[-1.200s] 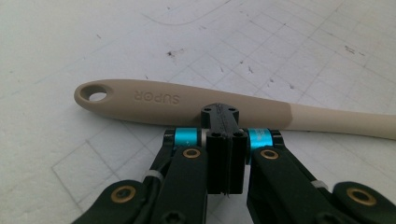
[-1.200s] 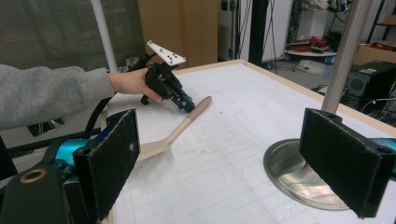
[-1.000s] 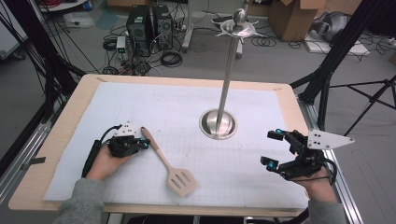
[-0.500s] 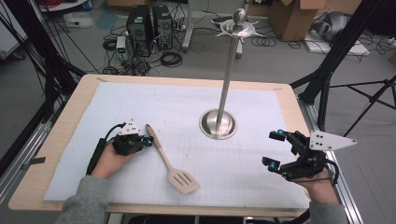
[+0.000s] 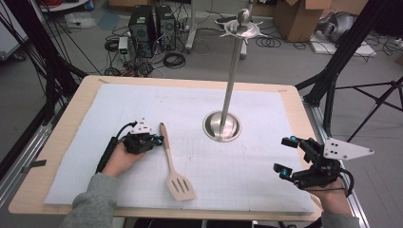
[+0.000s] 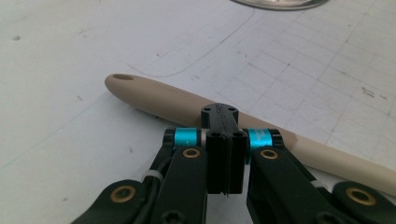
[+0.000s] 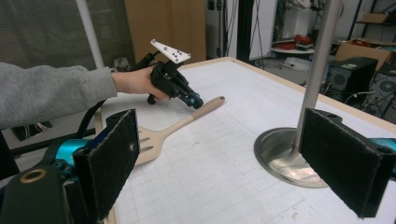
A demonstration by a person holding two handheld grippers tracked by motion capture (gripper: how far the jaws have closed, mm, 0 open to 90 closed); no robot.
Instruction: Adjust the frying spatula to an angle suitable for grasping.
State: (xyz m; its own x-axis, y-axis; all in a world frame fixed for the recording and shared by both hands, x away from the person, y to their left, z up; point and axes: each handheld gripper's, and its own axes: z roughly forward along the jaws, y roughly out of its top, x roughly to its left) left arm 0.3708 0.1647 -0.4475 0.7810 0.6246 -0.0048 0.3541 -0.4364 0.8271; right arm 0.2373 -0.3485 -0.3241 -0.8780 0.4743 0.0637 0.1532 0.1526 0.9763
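The left gripper [image 5: 158,140] sits near the table's [image 5: 62,142] left edge, jaws pressed together, touching the handle of the wooden spatula [image 5: 175,166], maybe to nudge it. The metal stand [image 5: 222,124] is in the middle. The right gripper [image 5: 286,156] waits wide open near the right edge, holding nothing.

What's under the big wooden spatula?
The spatula lies flat on the white gridded mat covering the wooden table. The patch of mat directly beneath it is hidden. The left hand-held gripper, jaws shut, sits beside its handle.
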